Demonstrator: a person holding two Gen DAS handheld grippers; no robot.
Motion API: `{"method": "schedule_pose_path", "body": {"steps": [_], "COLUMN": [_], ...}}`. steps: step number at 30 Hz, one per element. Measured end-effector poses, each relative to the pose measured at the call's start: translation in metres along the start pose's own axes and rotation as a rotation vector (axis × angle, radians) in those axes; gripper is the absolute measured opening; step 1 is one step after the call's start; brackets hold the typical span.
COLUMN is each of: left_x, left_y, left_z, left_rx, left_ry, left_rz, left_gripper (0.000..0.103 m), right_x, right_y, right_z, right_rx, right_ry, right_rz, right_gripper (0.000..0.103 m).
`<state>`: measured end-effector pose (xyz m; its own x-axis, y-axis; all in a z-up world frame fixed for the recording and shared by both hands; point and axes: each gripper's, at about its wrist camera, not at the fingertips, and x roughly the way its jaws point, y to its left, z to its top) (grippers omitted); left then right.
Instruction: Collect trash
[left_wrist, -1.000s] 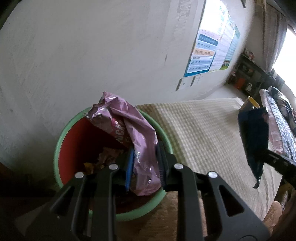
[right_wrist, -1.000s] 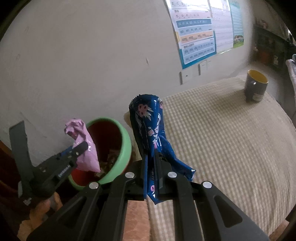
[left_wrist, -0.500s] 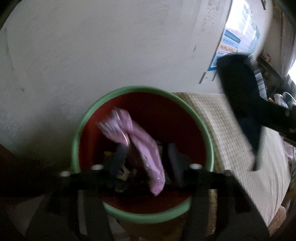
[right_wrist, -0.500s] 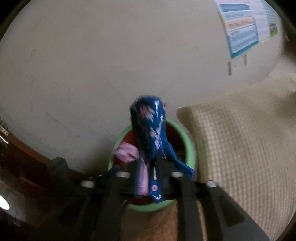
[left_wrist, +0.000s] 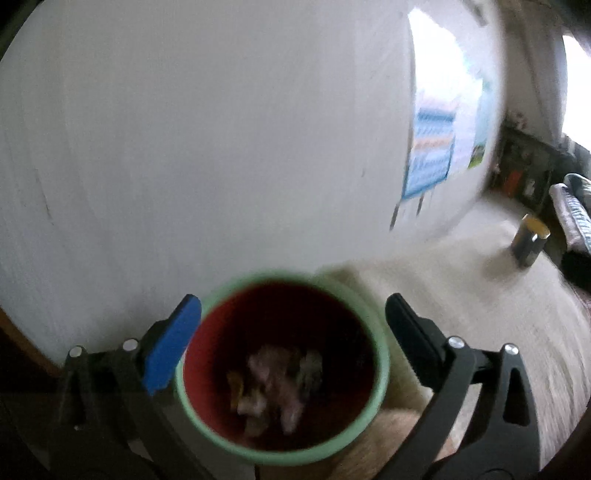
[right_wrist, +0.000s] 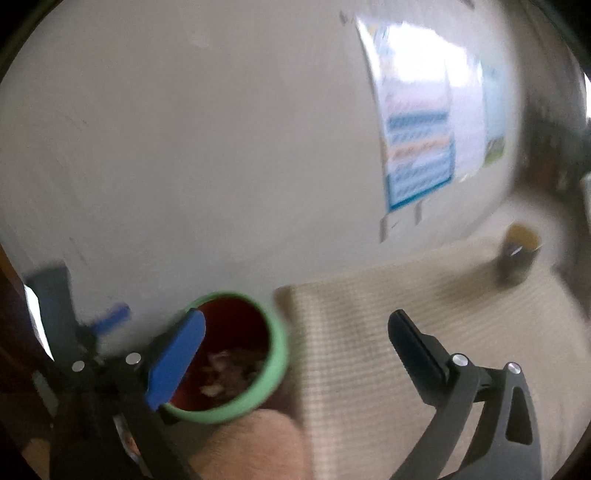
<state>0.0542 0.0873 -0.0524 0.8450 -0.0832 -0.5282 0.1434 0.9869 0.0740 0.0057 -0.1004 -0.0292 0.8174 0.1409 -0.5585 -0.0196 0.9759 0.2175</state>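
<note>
A green-rimmed bin with a red inside stands by the wall at the table's left end. A pink wrapper lies among other scraps at its bottom. My left gripper is open and empty, held above the bin with one finger on each side of the rim. In the right wrist view my right gripper is open and empty; the bin is at its lower left. The left gripper shows blurred at the far left. The blue wrapper is not visible.
The table has a beige checked cloth. A dark mug with a yellow inside stands at its far right; it also shows in the left wrist view. A poster hangs on the white wall.
Both grippers have opened. The pink wrapper has dropped into the bin. The blue wrapper has left my right gripper. Both views are blurred from motion.
</note>
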Motion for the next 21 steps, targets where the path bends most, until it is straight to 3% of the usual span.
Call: {"method": "schedule_pose_path", "body": {"steps": [3, 6, 9, 12, 16, 21], "left_x": [-0.023, -0.044, -0.064, -0.071, -0.076, -0.074], "left_y": [-0.025, -0.053, -0.075, -0.08, -0.09, -0.105], "left_z": [0.018, 0.03, 0.039, 0.045, 0.048, 0.045], "left_rx": [0.024, 0.074, 0.108, 0.042, 0.001, 0.02], "left_ry": [-0.081, -0.122, -0.156, -0.128, -0.104, -0.077], "left_rz": [-0.02, 0.036, 0.011, -0.042, -0.043, -0.044], "left_gripper": [0.098, 0.098, 0.098, 0.098, 0.098, 0.098], "right_x": [-0.028, -0.055, -0.083, -0.104, -0.117, -0.124], "right_y": [-0.015, -0.032, -0.042, -0.05, -0.076, -0.096], "right_z": [-0.001, -0.001, -0.007, -0.016, -0.023, -0.026], "right_rx": [0.003, 0.051, 0.079, 0.052, 0.089, 0.122], "right_ry": [-0.069, -0.164, -0.3, -0.414, -0.393, -0.39], "right_rz": [-0.032, -0.054, -0.155, -0.273, -0.333, -0.392], "right_gripper": [0.096, 0.096, 0.096, 0.096, 0.096, 0.096]}}
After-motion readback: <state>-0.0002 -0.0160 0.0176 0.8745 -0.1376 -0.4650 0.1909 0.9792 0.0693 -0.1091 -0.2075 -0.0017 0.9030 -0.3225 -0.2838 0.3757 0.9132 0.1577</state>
